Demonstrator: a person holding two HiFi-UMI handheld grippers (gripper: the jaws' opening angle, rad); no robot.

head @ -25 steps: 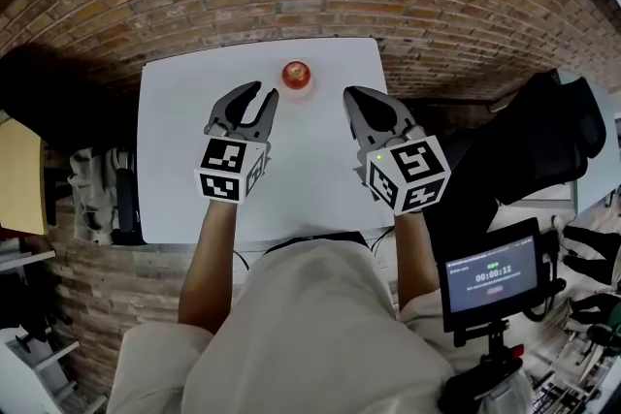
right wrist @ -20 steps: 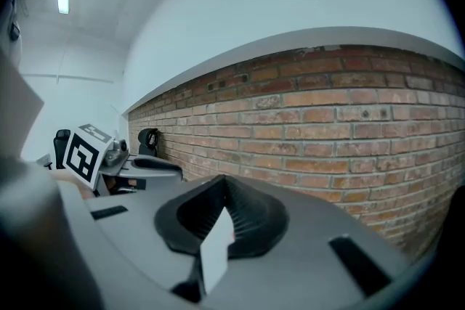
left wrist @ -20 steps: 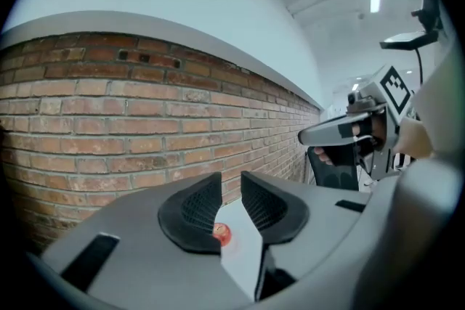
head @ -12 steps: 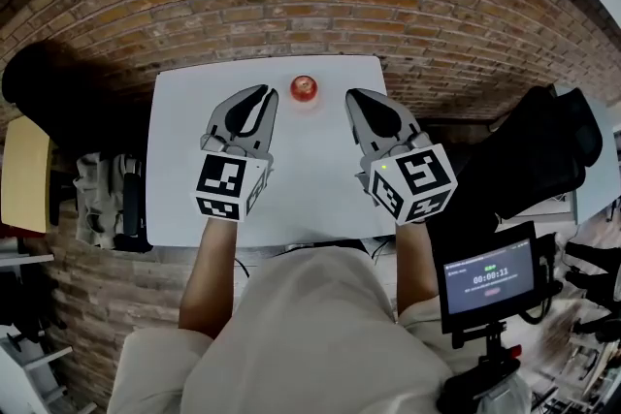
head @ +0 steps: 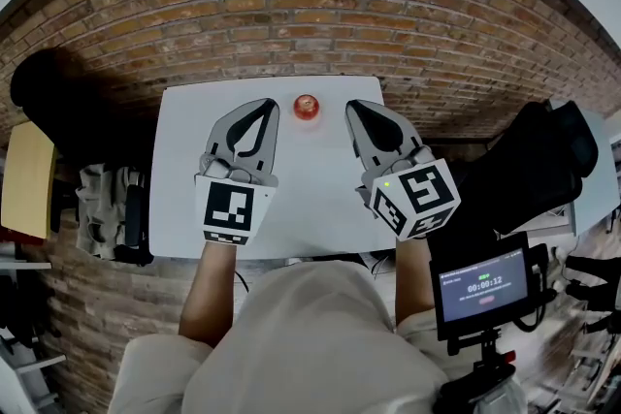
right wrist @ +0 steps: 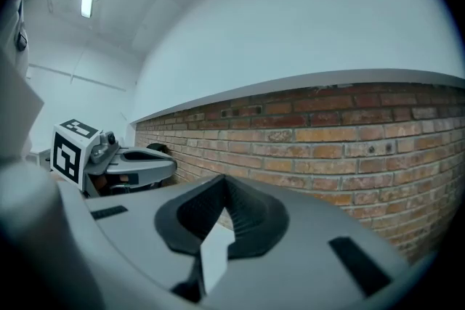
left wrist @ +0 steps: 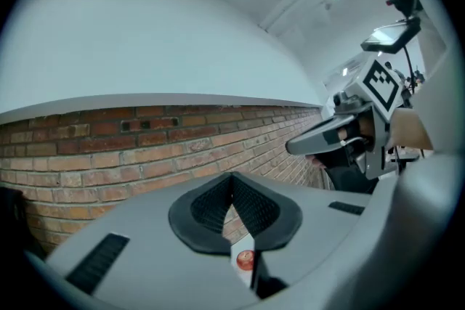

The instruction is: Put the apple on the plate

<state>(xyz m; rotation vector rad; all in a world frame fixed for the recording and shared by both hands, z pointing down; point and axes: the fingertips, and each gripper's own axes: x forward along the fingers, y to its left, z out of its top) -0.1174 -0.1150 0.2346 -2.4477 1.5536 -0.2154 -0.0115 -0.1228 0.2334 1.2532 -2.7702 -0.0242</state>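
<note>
The apple (head: 307, 106), far on the white table (head: 182, 208), is too small to show what it rests on. The left gripper's (left wrist: 232, 185) closed jaws hide the table around it, bar a narrow strip.

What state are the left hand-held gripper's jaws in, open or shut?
Shut. The left hand-held gripper shows its jaw tips touching in its own view, with nothing between them.
</note>
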